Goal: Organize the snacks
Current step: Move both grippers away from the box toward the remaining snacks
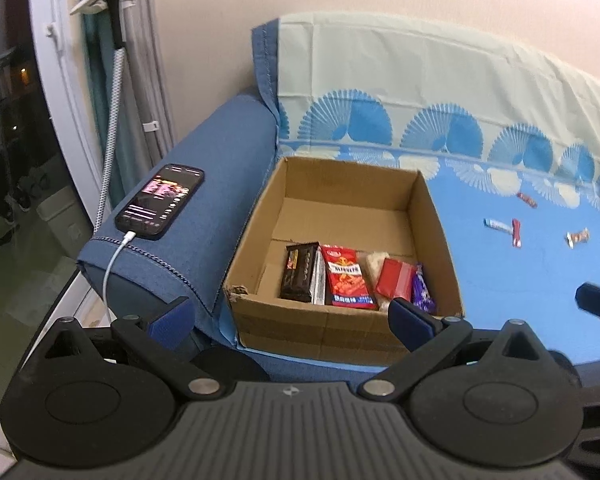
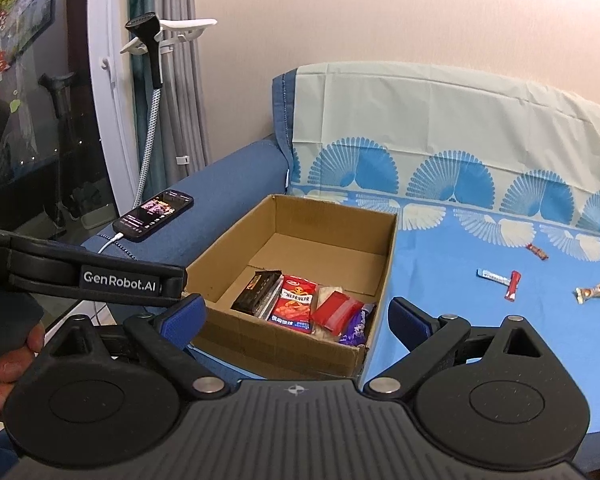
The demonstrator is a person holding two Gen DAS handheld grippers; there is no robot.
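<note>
Four small wrapped snacks lie loose on the blue sofa cover, right of the open brown cardboard box, nearer the right tool, released like the left tool

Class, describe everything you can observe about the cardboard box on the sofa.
The cardboard box is brown, corrugated-looking and open-topped, with its base flaps visible inside. It sits upright on the blue patterned sheet, close beside the sofa armrest. One near corner looks torn and frayed. Its far half is bare; snack packets line the near wall: a dark packet, a red packet, a whitish one, a red wrapper and a purple one. Neither gripper touches it.
</note>
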